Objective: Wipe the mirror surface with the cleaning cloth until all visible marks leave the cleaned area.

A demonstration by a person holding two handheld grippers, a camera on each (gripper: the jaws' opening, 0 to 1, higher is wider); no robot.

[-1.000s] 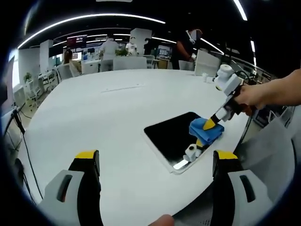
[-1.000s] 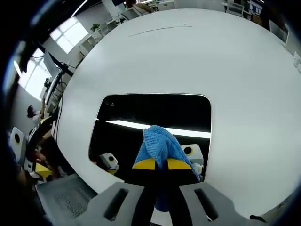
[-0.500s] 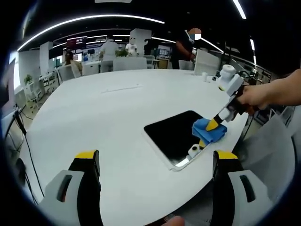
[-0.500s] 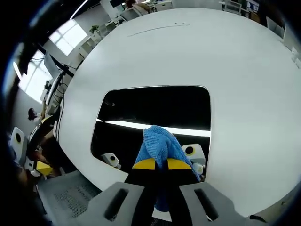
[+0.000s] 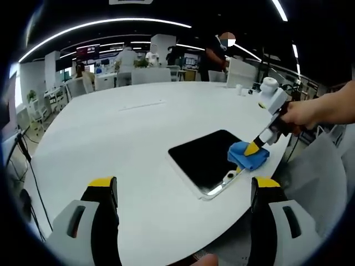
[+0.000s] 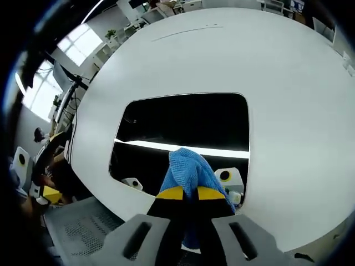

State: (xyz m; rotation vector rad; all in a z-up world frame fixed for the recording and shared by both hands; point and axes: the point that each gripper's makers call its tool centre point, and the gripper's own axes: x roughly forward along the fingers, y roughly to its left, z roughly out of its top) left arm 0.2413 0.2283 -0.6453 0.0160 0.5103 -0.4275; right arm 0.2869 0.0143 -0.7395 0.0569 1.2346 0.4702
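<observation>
A dark rectangular mirror (image 5: 206, 158) (image 6: 183, 124) lies flat on the white round table (image 5: 122, 138), close to its near right edge. My right gripper (image 6: 188, 192) (image 5: 253, 148) is shut on a blue cleaning cloth (image 6: 187, 169) (image 5: 247, 157), pressing it onto the mirror's near right corner. A light strip is reflected across the glass. My left gripper (image 5: 183, 185) stands open above the table's front edge, well left of the mirror, nothing between its yellow-tipped fingers (image 5: 102, 183).
The table (image 6: 277, 83) stretches far beyond the mirror. People and office desks (image 5: 138, 61) stand at the back. A grey mesh chair (image 6: 83, 227) sits below the table edge. A person's hand (image 5: 319, 111) holds the right gripper.
The right gripper has slid the cloth toward the mirror's near right corner. The left gripper has stayed open and still.
</observation>
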